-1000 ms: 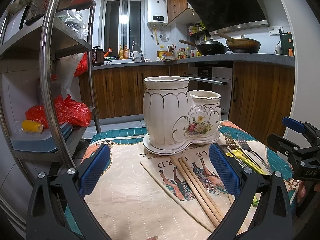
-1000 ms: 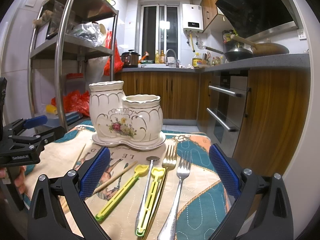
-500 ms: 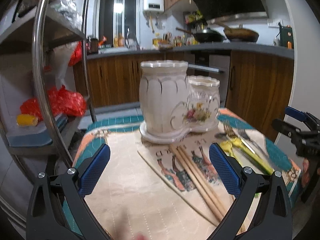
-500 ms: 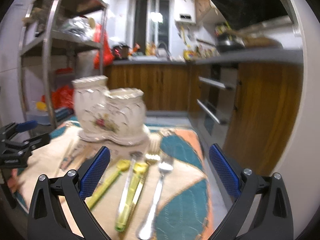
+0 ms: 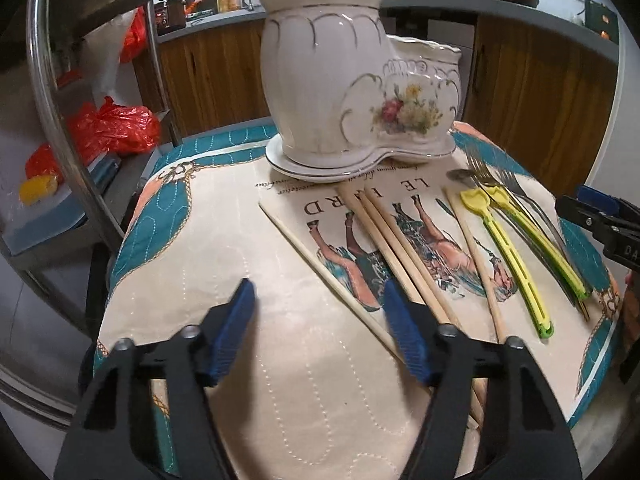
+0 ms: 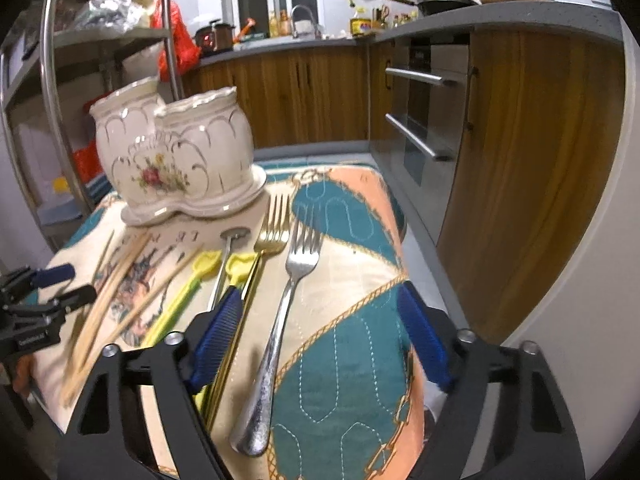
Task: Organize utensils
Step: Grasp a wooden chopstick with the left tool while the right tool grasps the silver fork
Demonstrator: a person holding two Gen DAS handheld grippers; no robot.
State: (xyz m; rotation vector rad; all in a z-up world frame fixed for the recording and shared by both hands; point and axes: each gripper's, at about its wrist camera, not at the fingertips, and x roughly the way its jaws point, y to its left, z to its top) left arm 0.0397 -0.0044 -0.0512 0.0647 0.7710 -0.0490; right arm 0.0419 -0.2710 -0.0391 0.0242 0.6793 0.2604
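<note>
Left hand-held gripper (image 5: 320, 330) spread wide, holding nothing, above wooden chopsticks (image 5: 394, 248) on table (image 5: 208, 240). Right hand-held gripper (image 6: 318, 338) likewise agape (empty), straddling silver fork (image 6: 280, 312). Ceramic holder (image 5: 352, 80) behind utensils.

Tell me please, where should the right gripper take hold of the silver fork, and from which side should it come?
Probably the handle's middle. The silver fork lies flat on the cloth, tines toward the ceramic holder, handle between the open right gripper fingers. Come from above, closing across the narrow shaft; the gold fork lies close on its left.
</note>
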